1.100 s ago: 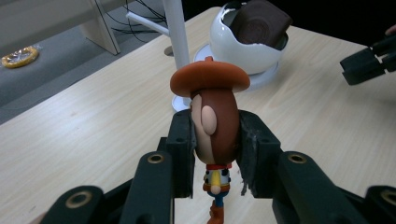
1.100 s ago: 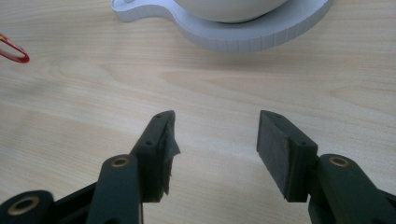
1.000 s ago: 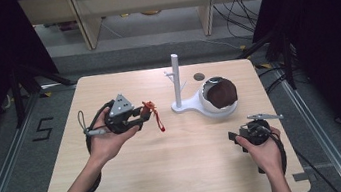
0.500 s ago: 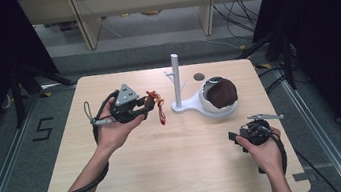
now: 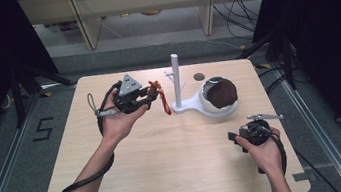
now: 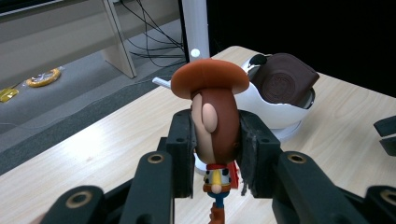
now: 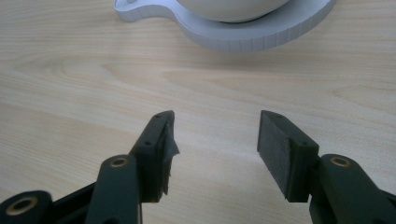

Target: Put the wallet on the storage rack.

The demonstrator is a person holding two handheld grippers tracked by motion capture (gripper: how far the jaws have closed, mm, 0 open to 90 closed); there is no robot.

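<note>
Above the left half of the wooden table (image 5: 168, 167), your left gripper (image 5: 150, 94) is raised off the surface with its jaws clamped on the head of a small cowboy figurine (image 6: 215, 116), brown hat uppermost, body and red legs dangling below the pads; in the high view the toy hangs just left of the white stand's upright post (image 5: 176, 77). Beside that post, on the same white base, the white bowl-shaped holder (image 5: 210, 108) cradles a dark brown round piece (image 5: 220, 93). Nearer the right front edge, your right gripper (image 5: 239, 137) sits low over the tabletop, its jaws standing wide apart with nothing between them but bare wood, the stand's base just ahead of it
</note>
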